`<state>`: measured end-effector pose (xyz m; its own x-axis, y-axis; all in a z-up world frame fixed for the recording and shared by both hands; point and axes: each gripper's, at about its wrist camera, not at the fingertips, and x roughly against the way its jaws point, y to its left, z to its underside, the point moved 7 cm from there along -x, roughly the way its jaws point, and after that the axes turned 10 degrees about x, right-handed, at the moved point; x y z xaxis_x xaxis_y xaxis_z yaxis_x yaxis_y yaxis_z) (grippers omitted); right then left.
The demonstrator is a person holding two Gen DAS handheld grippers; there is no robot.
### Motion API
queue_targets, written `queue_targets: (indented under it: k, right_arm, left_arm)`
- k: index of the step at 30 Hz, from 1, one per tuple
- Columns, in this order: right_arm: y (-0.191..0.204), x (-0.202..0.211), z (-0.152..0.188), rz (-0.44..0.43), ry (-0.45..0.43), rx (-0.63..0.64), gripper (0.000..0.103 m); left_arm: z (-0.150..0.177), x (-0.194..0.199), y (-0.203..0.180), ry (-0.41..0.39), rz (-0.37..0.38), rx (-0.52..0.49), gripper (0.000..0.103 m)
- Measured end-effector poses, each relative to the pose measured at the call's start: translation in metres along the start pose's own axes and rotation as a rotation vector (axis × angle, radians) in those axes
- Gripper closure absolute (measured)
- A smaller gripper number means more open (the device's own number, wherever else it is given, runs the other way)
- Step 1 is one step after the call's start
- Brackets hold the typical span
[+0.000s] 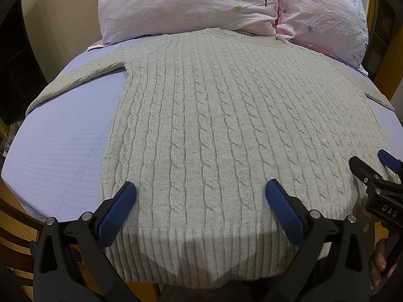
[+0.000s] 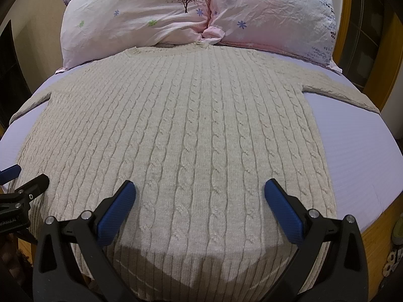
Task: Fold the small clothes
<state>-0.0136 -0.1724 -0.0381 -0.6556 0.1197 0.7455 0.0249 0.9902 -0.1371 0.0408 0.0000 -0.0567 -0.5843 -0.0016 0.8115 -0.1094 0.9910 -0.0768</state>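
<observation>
A beige cable-knit sweater (image 1: pixel 214 125) lies flat and spread out on a lilac bed sheet (image 1: pixel 63 151), collar toward the pillows, both sleeves stretched out sideways. Its ribbed hem hangs over the near bed edge. My left gripper (image 1: pixel 200 196) is open and empty, hovering just above the hem on the sweater's left half. My right gripper (image 2: pixel 200 196) is open and empty above the hem on the right half of the sweater (image 2: pixel 189 138). The right gripper also shows at the right edge of the left wrist view (image 1: pixel 372 166).
Two pink flowered pillows (image 1: pixel 189 5) (image 2: pixel 272 12) lie at the head of the bed, touching the collar. A wooden bed frame (image 2: pixel 377 229) runs along the sides. Bare sheet (image 2: pixel 360 151) lies on either side of the sweater.
</observation>
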Motion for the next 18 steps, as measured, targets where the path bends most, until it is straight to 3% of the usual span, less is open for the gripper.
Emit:
queue_targets:
  k: [5,8,11,14,15,17,18]
  right_arm:
    - [-0.002,0.005,-0.001,-0.068,-0.094,0.053,0.002]
    - [-0.048,0.022,-0.018,-0.082,-0.158,-0.056,0.002]
    - [-0.147,0.041,-0.049,0.015,-0.256,-0.257,0.002]
    - [-0.246,0.022,-0.065,0.066,-0.226,-0.456,0.005]
    - [-0.279,0.011,-0.066,0.089,-0.201,-0.523,0.010]
    - [-0.350,-0.016,-0.064,0.158,-0.139,-0.660,0.032]
    - [-0.376,-0.027,-0.062,0.185,-0.107,-0.716,0.036]
  left_arm:
    - [0.001,0.002,0.001,-0.042,0.012,-0.010,0.001]
    - [0.000,0.006,0.003,-0.033,0.023,-0.024,0.001]
    - [-0.012,0.010,0.009,-0.070,0.037,-0.021,0.001]
    - [-0.042,0.019,0.024,-0.186,0.100,0.009,0.001]
    - [-0.055,0.020,0.033,-0.221,0.121,0.026,0.001]
    - [-0.070,0.018,0.047,-0.241,0.142,0.049,0.001]
    - [-0.082,0.012,0.057,-0.236,0.148,0.071,0.001]
